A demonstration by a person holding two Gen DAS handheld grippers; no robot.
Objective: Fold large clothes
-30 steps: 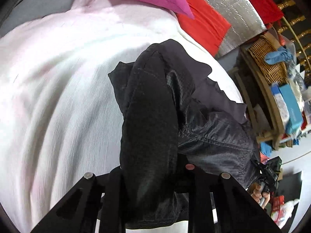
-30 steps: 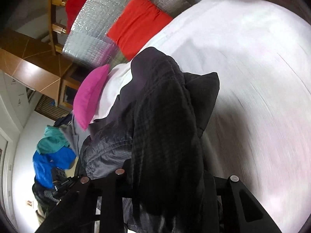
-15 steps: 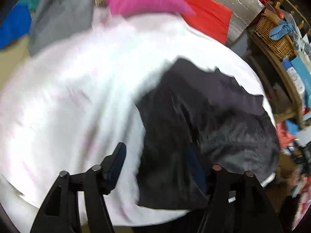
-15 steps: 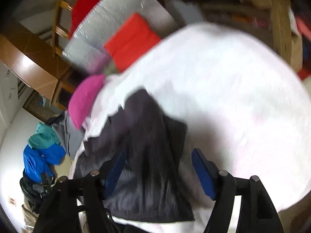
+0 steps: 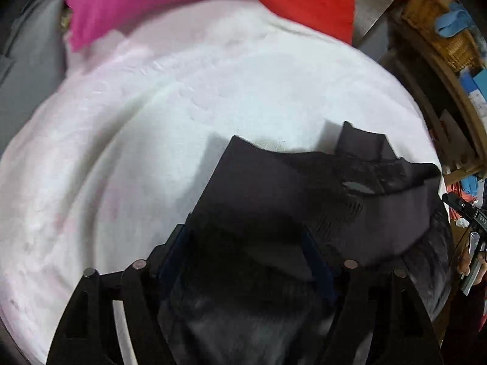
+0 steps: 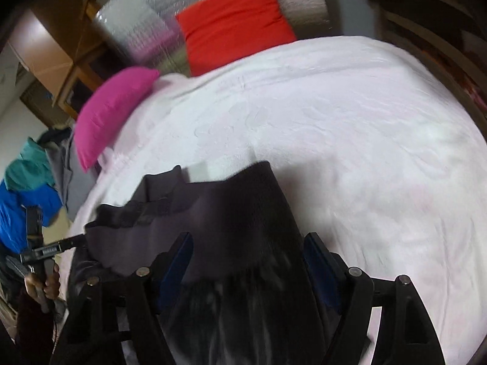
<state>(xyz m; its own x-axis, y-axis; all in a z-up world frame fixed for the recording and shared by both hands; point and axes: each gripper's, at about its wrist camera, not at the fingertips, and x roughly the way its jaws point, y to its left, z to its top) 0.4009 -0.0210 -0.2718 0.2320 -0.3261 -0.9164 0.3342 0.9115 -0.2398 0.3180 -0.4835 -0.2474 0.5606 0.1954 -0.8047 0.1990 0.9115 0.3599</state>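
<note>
Covering most of both views, the white bed (image 6: 350, 127) carries a dark jacket (image 5: 274, 200) at its near edge, partly spread with a collar-like band toward the far side. The cloth looks soft, light and somewhat slippery, so I judge it best taken at a hem or corner. Much bare sheet lies beyond it for moving; the pink pillow (image 6: 112, 112) and red cushion (image 6: 234, 15) are well apart. The left claw (image 5: 243, 261) and right claw (image 6: 246, 258) both stand spread wide over the fabric, gripping nothing
</note>
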